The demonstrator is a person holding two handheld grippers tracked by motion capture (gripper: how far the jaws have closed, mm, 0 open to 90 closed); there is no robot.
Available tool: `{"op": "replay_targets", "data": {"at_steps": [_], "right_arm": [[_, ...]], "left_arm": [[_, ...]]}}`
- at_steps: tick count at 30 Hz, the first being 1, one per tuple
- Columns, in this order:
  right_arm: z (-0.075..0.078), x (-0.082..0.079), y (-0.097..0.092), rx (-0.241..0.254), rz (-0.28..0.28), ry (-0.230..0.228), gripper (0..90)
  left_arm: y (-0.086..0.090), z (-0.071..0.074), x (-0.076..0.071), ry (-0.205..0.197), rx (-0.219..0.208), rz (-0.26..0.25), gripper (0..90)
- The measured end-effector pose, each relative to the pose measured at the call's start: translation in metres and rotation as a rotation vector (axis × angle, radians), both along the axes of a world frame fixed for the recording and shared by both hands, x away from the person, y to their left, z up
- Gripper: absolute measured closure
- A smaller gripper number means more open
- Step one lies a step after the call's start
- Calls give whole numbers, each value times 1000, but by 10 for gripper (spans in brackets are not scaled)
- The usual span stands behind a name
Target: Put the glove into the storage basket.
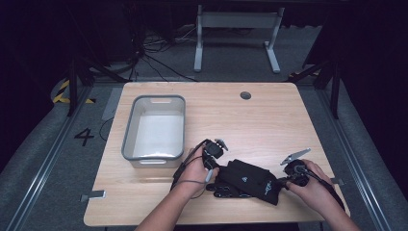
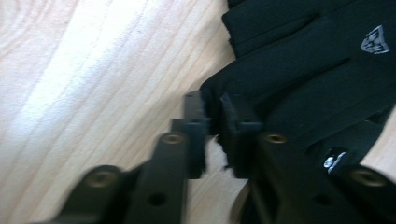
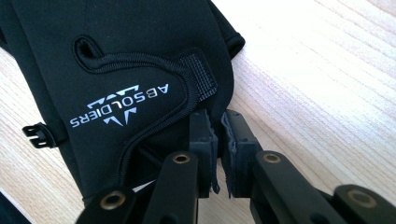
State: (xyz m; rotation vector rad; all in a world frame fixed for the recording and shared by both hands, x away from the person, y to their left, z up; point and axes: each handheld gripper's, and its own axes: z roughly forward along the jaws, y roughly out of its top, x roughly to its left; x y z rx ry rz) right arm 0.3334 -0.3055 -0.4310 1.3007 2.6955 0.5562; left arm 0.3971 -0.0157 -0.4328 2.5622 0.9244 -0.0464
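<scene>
A black glove (image 1: 250, 180) with a white logo lies near the table's front edge, between the person's two hands. My left gripper (image 1: 214, 174) sits at its left end. In the left gripper view the jaws are nearly together, and my left gripper (image 2: 212, 121) pinches the tip of a glove (image 2: 317, 70) finger. My right gripper (image 1: 282, 182) is at the glove's right end. In the right gripper view my right gripper (image 3: 219, 135) is shut on the cuff edge of the glove (image 3: 130, 56), just below its strap tab.
A grey plastic bin (image 1: 127, 139) with a white inside stands on the left half of the wooden table (image 1: 269, 120). A round cable hole (image 1: 245, 95) sits near the far edge. A small black clip (image 3: 37, 133) hangs off the glove's side.
</scene>
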Motion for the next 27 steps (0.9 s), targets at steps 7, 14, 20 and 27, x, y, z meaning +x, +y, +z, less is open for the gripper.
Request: {"op": "replay_targets", "data": {"at_steps": [7, 14, 20, 27], "right_arm": [[0, -1, 1, -5, -1, -2, 840], [4, -2, 0, -10, -9, 4, 840], [17, -4, -5, 20, -23, -24, 839], [35, -9, -9, 57, -51, -59, 839]], "left_arm": [[-5, 3, -4, -35, 40, -15, 866], [-3, 11, -8, -39, 18, -25, 867], [1, 23, -13, -33, 8, -47, 866], [3, 42, -25, -47, -9, -76, 867]]}}
